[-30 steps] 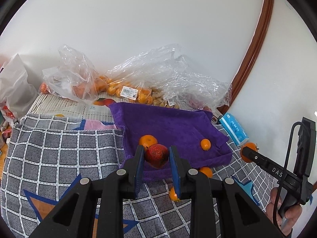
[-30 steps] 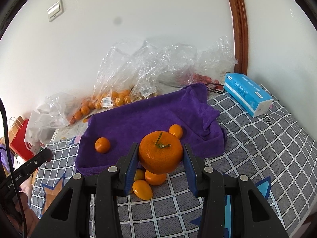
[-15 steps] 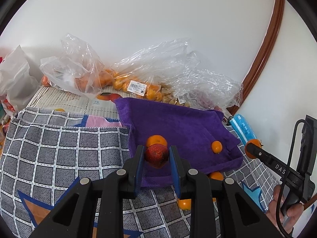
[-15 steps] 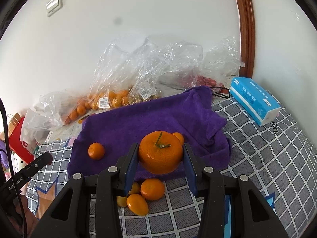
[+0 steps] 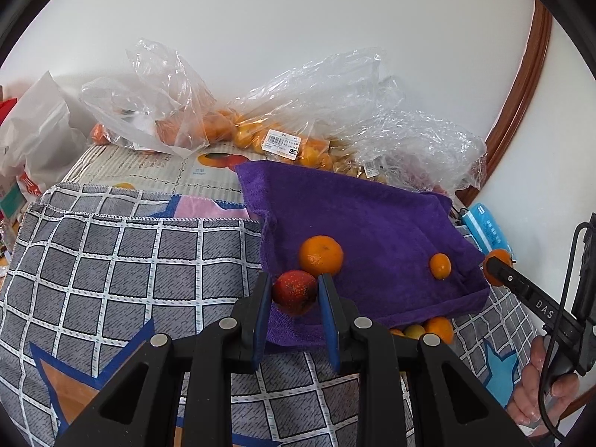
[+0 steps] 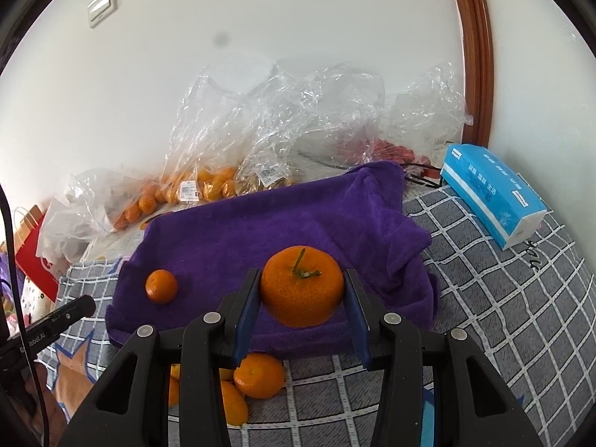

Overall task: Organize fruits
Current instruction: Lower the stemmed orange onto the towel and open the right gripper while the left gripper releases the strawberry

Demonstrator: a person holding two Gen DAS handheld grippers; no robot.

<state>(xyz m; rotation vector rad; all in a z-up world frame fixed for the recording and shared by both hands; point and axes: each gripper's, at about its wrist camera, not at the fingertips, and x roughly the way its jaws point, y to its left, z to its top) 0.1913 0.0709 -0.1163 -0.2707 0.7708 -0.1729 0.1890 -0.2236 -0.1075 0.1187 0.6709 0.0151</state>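
Meanwhile, my left gripper [image 5: 295,292] clenched a red fruit [image 5: 294,291], perhaps a strawberry; my right gripper [image 6: 301,294] clasped an orange [image 6: 301,291] above the purple towel [image 6: 260,223] at centre frame.

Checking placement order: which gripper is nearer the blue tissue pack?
Right. The right gripper, holding a big orange, sits just left of the tissue pack; the left gripper is across the purple towel.
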